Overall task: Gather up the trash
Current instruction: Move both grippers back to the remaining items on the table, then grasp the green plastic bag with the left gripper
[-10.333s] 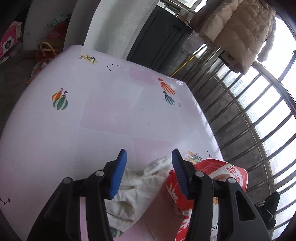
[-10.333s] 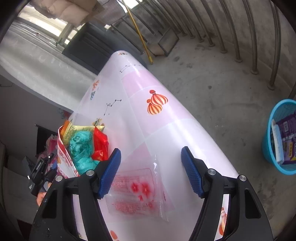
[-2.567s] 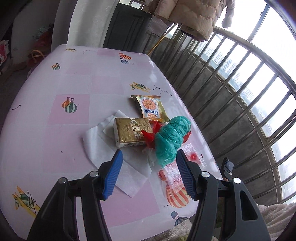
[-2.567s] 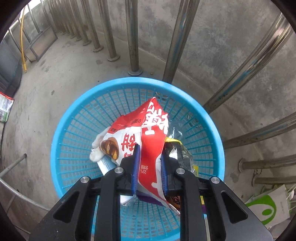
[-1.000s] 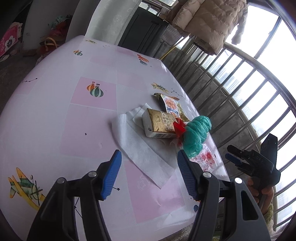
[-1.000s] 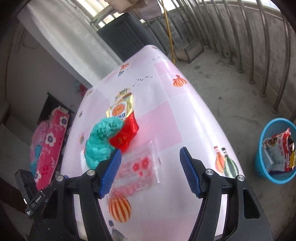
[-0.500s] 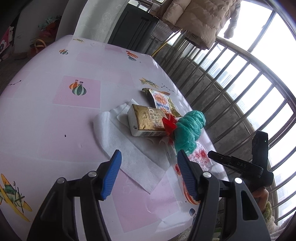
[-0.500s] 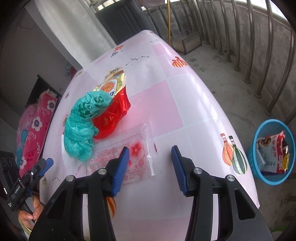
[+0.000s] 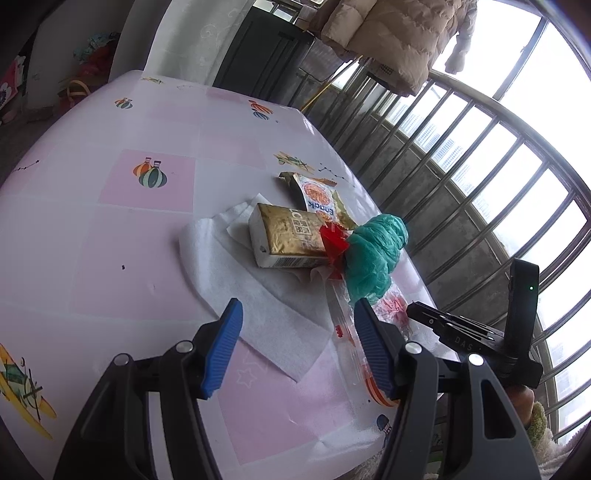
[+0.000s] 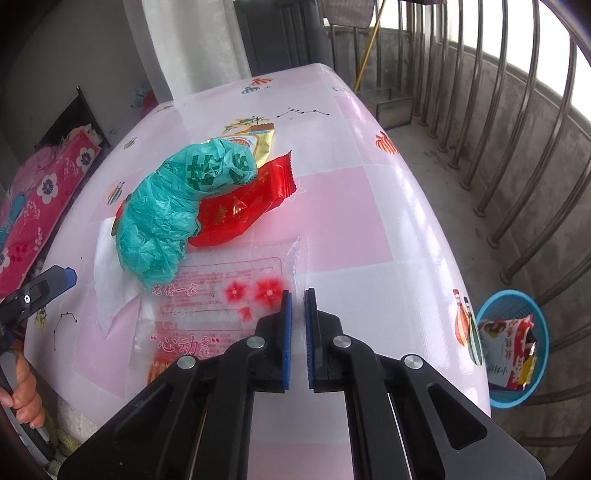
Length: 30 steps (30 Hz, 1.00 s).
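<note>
Left tongs (image 9: 297, 341), right tongs (image 10: 297, 325): black plastic frames, ribbed blue pads, silver screws; "DAS" lettering, green light.

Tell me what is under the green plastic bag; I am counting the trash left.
Under the green bag lie a red wrapper, a clear printed wrapper and white paper. Anything beneath its middle is hidden.

Balcony-like room w/ bare grey concrete floor (image 10: 436, 122) & curved steel-bar railing (image 9: 461, 155), bright daylight behind. Worktop: pink-and-white checked plastic cloth w/ balloon prints (image 9: 147, 173). Beige quilted coat (image 9: 391, 33) hangs above railing. Dark grey cabinet (image 9: 266, 59) & white curtain (image 9: 184, 40) at far end. Pink floral fabric (image 10: 40, 195) at left, low.
</note>
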Each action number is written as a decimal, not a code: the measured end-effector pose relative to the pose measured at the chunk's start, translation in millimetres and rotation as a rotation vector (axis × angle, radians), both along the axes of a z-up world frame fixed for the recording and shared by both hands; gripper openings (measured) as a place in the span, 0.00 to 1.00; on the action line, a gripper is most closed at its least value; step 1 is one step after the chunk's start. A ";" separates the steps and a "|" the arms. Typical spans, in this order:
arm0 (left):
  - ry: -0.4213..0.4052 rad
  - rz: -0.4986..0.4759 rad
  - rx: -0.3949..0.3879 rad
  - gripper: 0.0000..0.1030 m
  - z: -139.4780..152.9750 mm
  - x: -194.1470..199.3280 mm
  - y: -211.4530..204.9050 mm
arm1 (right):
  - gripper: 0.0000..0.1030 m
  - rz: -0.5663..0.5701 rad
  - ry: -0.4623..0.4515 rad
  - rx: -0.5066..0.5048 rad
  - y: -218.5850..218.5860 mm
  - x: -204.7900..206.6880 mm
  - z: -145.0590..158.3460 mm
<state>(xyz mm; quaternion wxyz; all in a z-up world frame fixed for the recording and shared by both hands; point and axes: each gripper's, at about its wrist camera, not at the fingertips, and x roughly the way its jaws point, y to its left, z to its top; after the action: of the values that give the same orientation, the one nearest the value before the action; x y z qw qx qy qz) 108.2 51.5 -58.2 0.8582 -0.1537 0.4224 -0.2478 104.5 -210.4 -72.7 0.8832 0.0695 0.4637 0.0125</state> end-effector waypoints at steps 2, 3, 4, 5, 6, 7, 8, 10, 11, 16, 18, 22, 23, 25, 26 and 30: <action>0.002 0.003 -0.003 0.59 -0.5 0.0 0.7 | 0.02 -0.005 -0.011 -0.009 -2.2 -1.3 4.4; 0.002 0.004 -0.006 0.59 -0.5 -0.3 1.3 | 0.02 -0.011 -0.017 -0.013 -3.9 -2.0 6.6; 0.000 0.006 -0.009 0.59 -0.2 -0.6 1.8 | 0.02 -0.017 -0.024 -0.014 -6.5 -2.8 9.0; -0.004 0.007 -0.010 0.59 0.1 -0.9 2.3 | 0.02 -0.026 -0.033 -0.014 -8.9 -3.8 11.7; -0.007 0.008 -0.012 0.59 0.6 -1.4 3.1 | 0.02 -0.033 -0.042 -0.015 -11.2 -4.5 14.2; -0.011 0.009 -0.015 0.59 1.3 -1.5 4.5 | 0.02 -0.041 -0.053 -0.017 -13.4 -5.4 16.8; -0.016 0.010 -0.021 0.59 2.4 -2.2 5.6 | 0.02 -0.048 -0.063 -0.021 -15.3 -6.5 19.1; -0.032 0.008 -0.042 0.59 5.3 -3.8 8.0 | 0.02 -0.062 -0.074 -0.028 -17.9 -8.0 22.2; -0.041 0.002 -0.058 0.59 6.9 -4.3 8.7 | 0.02 -0.068 -0.076 -0.026 -19.4 -8.2 22.7; -0.096 -0.073 -0.104 0.59 19.7 -2.4 -1.8 | 0.01 -0.096 -0.080 -0.002 -26.5 -9.4 21.8; -0.114 -0.111 -0.095 0.59 24.1 1.1 -12.2 | 0.01 -0.101 -0.080 0.022 -29.7 -9.0 21.3; -0.143 -0.163 -0.053 0.59 28.5 11.6 -36.6 | 0.01 -0.103 -0.073 0.047 -32.9 -7.1 18.7; -0.148 -0.172 -0.046 0.59 29.5 14.9 -42.2 | 0.01 -0.102 -0.070 0.052 -33.6 -6.6 17.8; -0.153 -0.192 -0.029 0.59 31.1 22.5 -54.2 | 0.01 -0.100 -0.063 0.060 -34.5 -6.4 16.0; -0.152 -0.208 -0.017 0.59 31.4 26.7 -62.4 | 0.01 -0.100 -0.061 0.064 -34.6 -6.3 15.1; -0.147 -0.247 0.054 0.59 28.4 45.1 -89.9 | 0.01 -0.093 -0.058 0.080 -36.1 -4.7 13.2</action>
<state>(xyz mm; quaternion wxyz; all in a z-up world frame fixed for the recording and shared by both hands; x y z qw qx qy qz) 153.4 -38.4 -29.8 0.8537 -0.0589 0.3806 -0.3506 99.8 -246.5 -59.4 0.8923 0.1256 0.4335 -0.0079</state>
